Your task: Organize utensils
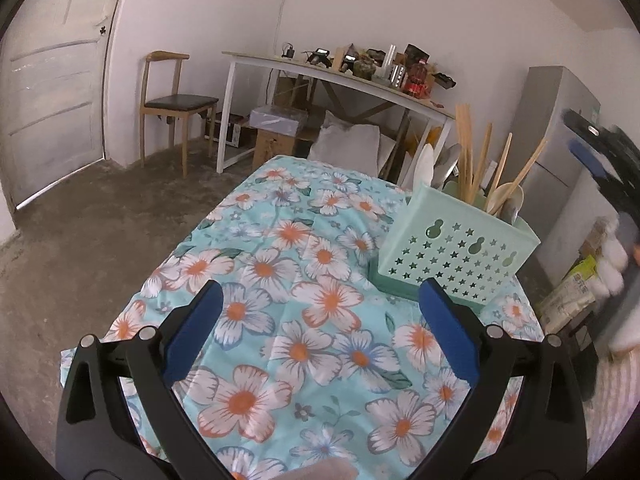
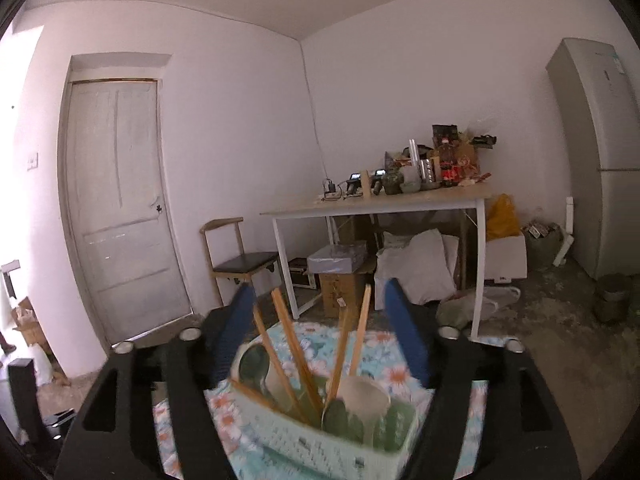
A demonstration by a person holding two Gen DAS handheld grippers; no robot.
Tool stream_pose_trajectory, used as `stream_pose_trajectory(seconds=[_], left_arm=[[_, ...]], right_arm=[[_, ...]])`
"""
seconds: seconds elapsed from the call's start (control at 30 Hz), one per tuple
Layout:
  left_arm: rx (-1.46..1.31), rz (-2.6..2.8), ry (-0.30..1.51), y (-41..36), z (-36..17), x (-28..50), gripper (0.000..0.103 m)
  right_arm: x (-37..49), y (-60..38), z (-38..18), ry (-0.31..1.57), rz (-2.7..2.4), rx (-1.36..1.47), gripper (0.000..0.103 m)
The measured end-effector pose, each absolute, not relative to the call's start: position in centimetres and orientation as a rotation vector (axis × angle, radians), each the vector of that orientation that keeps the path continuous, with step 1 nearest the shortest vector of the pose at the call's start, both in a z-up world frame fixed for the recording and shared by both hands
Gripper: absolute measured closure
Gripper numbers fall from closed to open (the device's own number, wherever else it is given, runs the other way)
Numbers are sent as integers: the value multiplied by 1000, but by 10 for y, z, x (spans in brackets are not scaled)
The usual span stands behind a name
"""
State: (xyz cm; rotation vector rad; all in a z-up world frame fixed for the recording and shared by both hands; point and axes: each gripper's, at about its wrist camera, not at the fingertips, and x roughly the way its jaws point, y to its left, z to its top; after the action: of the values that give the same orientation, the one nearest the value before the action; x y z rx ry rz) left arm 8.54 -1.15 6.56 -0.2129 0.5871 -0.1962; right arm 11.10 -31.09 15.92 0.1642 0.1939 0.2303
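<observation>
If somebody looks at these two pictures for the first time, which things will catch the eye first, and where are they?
The floral tablecloth fills the middle of the left wrist view, with the mint green utensil holder standing at its right side, full of wooden chopsticks and spoons. The left hand-held gripper is open above the bare cloth. In the right wrist view, the open right hand-held gripper is just above the same holder.

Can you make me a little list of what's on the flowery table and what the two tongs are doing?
cloth: flowery tablecloth covers the table
basket: green basket near the far right edge
inside basket: chopsticks and spoons, standing up
left tongs: open, holding nothing, above the cloth
right tongs: open, holding nothing, above the basket
</observation>
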Motion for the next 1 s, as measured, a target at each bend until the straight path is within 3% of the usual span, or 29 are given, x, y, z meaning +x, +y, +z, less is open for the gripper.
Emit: stream_pose_trajectory(seconds=[0.1,0.2,0.37,0.47,1.0], left_arm=[[-187,-169,587,-17,68,86,8],[-116,-117,628,-27,66,87,8],[-28,-101,676,-42,57,83,8],[6,-93,678,-48,56,79,8],[21,46,693,-37,58,82,8]], right_arm=[[89,-301,143,228,98,131,6],[71,-283,118,293,-127,63,6],[65,-267,60,652,-219,1,6],[57,-264,42,728,-252,-6,6],[46,-260,53,637,-332,-11,6]])
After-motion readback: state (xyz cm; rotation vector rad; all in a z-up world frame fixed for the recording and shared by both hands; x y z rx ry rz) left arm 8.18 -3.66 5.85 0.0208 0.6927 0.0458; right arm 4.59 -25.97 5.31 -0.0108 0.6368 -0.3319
